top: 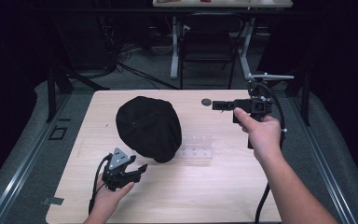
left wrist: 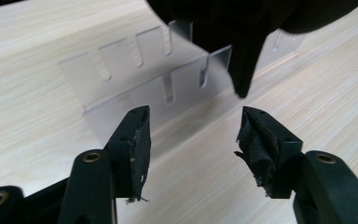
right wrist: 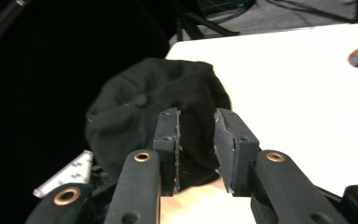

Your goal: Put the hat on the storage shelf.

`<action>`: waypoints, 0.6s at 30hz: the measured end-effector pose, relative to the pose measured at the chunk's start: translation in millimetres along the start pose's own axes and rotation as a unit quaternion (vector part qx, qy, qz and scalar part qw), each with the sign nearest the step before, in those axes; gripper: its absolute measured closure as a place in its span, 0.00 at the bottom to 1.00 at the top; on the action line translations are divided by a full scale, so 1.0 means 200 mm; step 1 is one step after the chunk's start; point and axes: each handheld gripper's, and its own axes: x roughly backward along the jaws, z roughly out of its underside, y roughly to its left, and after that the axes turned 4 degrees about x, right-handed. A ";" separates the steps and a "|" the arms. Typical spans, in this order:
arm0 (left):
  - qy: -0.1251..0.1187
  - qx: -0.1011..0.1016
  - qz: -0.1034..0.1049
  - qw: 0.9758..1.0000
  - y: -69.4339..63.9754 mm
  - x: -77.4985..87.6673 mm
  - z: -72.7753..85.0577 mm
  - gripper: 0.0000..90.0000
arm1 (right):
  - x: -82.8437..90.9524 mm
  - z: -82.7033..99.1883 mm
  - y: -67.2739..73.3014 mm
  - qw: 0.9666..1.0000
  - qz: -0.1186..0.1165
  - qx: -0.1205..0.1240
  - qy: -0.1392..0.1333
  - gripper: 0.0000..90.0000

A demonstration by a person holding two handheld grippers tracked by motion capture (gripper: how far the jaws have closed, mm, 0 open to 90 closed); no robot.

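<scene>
A black cap [top: 148, 128] rests crown-up on the wooden table [top: 214, 196], left of centre. A clear plastic slotted stand [top: 196, 148] lies just right of it. My left gripper [top: 142, 169] sits low at the cap's front edge and is open. In the left gripper view its jaws [left wrist: 193, 135] stand wide apart and empty, facing the stand [left wrist: 144, 70] and the cap's hanging edge [left wrist: 242, 60]. My right gripper [top: 216, 105] is held above the table's far right and points left toward the cap. Its jaws [right wrist: 196, 126] are a little apart, empty, with the cap [right wrist: 140, 109] beyond.
A small round hole [top: 206, 101] is set in the table near the far edge, close to the right gripper's tip. A dark chair [top: 209, 46] and desk legs stand beyond the table. The left gripper's grey plate [right wrist: 65, 175] shows beside the cap.
</scene>
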 end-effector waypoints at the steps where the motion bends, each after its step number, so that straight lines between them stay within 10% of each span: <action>1: 0.000 0.002 -0.002 1.000 0.01 0.00 0.01 0.47 | 0.01 0.01 -0.01 1.000 0.005 0.004 0.002 0.77; 18: 0.012 0.045 -0.034 0.998 0.14 0.01 0.13 0.41 | 0.07 0.26 -0.12 0.994 0.093 0.051 0.000 0.51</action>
